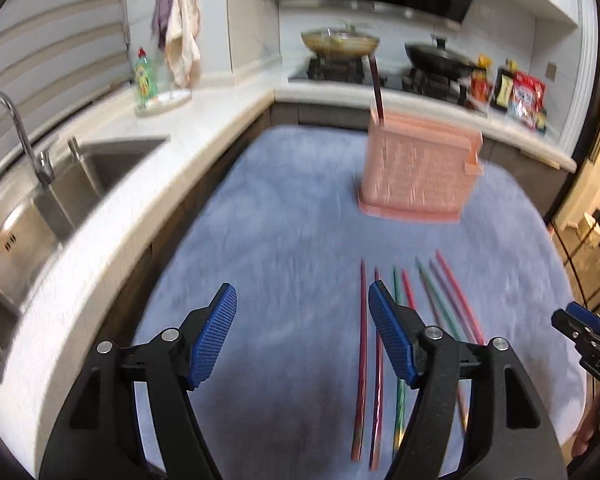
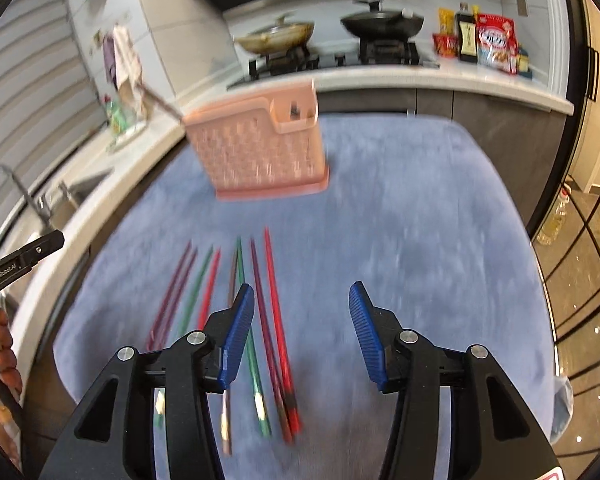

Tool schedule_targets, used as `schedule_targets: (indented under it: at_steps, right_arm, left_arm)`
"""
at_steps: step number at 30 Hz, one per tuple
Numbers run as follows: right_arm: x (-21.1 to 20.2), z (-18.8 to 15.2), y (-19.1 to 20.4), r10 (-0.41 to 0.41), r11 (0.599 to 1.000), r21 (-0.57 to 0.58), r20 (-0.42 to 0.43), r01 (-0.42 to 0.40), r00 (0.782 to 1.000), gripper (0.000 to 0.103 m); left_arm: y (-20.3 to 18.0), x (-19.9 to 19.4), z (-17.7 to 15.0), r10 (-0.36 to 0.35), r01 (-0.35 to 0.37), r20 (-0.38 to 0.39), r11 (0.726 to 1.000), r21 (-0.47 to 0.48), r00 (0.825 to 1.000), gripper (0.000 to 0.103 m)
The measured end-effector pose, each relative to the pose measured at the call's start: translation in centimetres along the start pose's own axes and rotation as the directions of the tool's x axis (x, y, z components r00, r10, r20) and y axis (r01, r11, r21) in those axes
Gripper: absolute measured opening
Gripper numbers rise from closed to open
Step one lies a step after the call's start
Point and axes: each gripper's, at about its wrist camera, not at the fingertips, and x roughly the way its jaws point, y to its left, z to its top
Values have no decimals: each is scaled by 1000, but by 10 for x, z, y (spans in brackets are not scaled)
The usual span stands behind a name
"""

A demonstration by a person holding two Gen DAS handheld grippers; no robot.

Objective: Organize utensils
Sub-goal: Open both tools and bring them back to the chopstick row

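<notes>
A pink perforated utensil holder [image 1: 416, 172] [image 2: 260, 152] stands on the blue mat [image 1: 284, 220] [image 2: 412, 220], with one dark chopstick [image 1: 377, 88] [image 2: 160, 102] sticking out of it. Several coloured chopsticks [image 1: 364, 352] [image 2: 272, 288] lie side by side on the mat, nearer than the holder. My left gripper [image 1: 302, 292] hovers open and empty over the mat; its right finger overlaps the leftmost chopsticks. My right gripper [image 2: 301, 291] is open and empty too, its left finger over the middle of the row. Both views are blurred.
A steel sink [image 1: 80, 184] with a faucet [image 1: 20, 128] lies in the counter to the left, and a green soap bottle [image 1: 145, 76] stands behind it. Two pans [image 1: 340, 44] [image 2: 380, 24] sit on the stove at the back, beside food packets [image 1: 524, 96] [image 2: 496, 44].
</notes>
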Motion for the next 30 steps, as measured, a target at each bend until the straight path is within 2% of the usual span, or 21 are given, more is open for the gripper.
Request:
schedule_targets:
  at_steps: [7,10,20,26,30]
  right_arm:
    - [22,-46,1,-29,999,-33,-80,27,996,45]
    - [29,-58,1,-25,999,-38,-105,21,994,35]
    - [47,-67,7,-9,998,-63,-152,-1,988,17]
    - [53,-68,5,9,999,-49,-166,-18,986,16]
    - [53,-69,10,-11,996,-86,-165,-3,986,16]
  left_arm:
    - [0,9,-50,-12,11,-87,1000,-9,996,65]
    - [-1,11,-61,-9,8,-107,1000,-7,994,65]
    - [-3,20,-80,-25,20,-153,999,-31,988,65]
    - [-4,23,-85,-28,24,-167,999,-28,986,65]
    - [-5,26,-88,-30,26,-177,999,-29,984,65]
